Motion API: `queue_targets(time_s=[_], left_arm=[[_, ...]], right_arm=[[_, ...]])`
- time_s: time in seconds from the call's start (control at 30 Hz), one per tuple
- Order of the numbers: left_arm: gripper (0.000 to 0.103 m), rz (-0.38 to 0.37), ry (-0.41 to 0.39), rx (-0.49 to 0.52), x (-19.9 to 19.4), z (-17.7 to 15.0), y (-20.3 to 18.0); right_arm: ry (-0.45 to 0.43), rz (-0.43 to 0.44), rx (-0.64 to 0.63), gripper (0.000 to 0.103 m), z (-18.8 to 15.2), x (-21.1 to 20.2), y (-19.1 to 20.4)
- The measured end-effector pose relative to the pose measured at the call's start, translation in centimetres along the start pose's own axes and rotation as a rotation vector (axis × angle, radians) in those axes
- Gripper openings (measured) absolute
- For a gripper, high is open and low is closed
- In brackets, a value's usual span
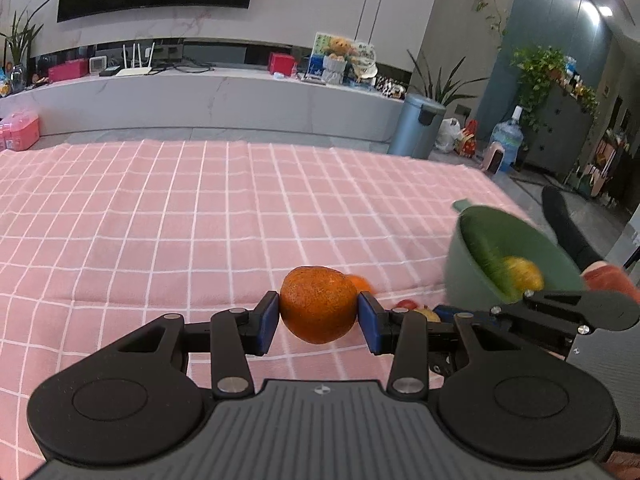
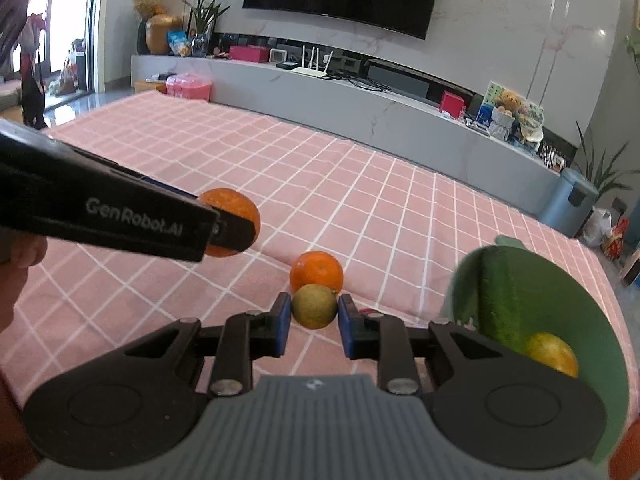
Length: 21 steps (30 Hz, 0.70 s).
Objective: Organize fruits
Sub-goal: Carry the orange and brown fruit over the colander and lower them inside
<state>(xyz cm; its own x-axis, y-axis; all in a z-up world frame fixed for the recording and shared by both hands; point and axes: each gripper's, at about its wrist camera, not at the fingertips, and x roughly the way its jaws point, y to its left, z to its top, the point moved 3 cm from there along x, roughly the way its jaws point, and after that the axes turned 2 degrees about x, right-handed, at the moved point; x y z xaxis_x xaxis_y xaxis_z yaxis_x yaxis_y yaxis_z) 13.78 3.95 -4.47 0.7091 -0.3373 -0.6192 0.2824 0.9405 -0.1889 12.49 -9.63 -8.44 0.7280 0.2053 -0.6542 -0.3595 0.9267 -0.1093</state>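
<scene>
Left gripper (image 1: 319, 316) grasps an orange (image 1: 318, 304), right gripper (image 2: 313, 312) clenches a greenish fruit (image 2: 314, 306); both should be carried steadily to the green bowl (image 2: 592, 280) and released low.

Bare pink checked cloth (image 1: 200, 208) ahead, green bowl (image 2: 592, 288) and loose orange (image 2: 316, 271) blocking right

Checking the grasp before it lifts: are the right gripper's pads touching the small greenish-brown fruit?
Touching. The right wrist view shows both blue pads pressed against the greenish-brown fruit.

Pink checked cloth (image 2: 360, 200); orange (image 2: 317, 271); bowl (image 2: 600, 300)
</scene>
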Motion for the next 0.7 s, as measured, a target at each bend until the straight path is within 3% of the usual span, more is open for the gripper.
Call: queue_targets(time_s=[0.3,0.7], left_arm=[[0.048,-0.101,-0.002,0.038,-1.2,1.7,-5.3],[0.048,-0.227,0.070,0.191,2.2,3.2,-14.4]], right_arm=[[0.019,0.053,0.129,0.021,0.0,-5.2,-5.2],[0.102,0.043,0.105,0.021,-1.3,-9.0,-15.2]])
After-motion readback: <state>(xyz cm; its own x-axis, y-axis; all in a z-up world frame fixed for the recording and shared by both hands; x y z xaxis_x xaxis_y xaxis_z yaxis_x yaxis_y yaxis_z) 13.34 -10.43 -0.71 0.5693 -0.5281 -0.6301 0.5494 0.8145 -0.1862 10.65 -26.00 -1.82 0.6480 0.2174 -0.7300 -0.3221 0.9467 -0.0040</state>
